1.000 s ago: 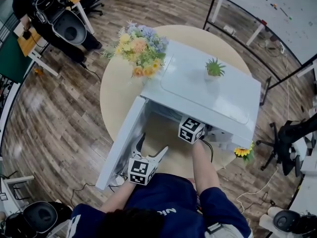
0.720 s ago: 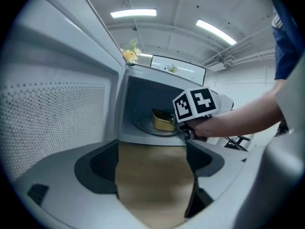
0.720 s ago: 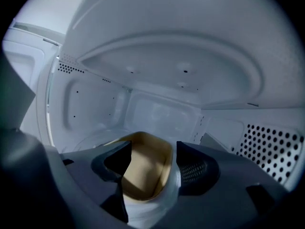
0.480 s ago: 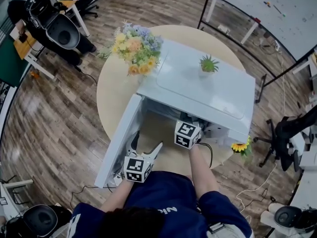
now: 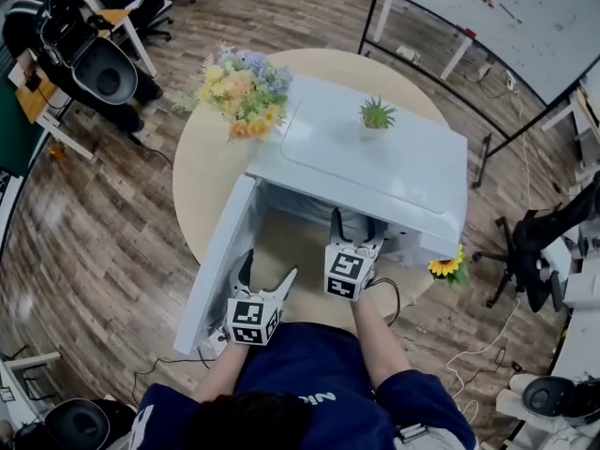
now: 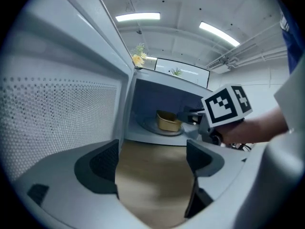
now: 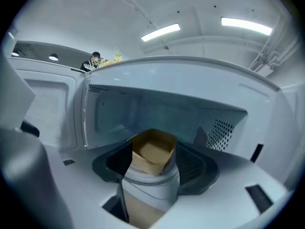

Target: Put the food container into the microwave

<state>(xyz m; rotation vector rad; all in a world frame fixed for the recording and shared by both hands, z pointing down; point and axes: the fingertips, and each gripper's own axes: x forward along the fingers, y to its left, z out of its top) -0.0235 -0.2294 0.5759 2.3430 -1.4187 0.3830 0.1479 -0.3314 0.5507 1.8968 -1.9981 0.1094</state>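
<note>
Right gripper (image 5: pixel 356 225) released at microwave (image 5: pixel 375 157) mouth, frame centre; paper food container (image 7: pixel 152 152) on turntable (image 7: pixel 151 182); left gripper (image 5: pixel 269 266) released, empty.

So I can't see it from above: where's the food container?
The container sits on the turntable inside the microwave; the left gripper view shows it just left of the right claw.

The food container (image 6: pixel 167 121) — a small open-topped box of tan card, upright, nothing showing inside — sits on the round turntable (image 6: pixel 148 126) in the microwave (image 5: pixel 375 157), near the middle of the cavity floor. The microwave is pale grey-white; its door (image 5: pixel 220 261) stands swung wide open at its left side.
</note>
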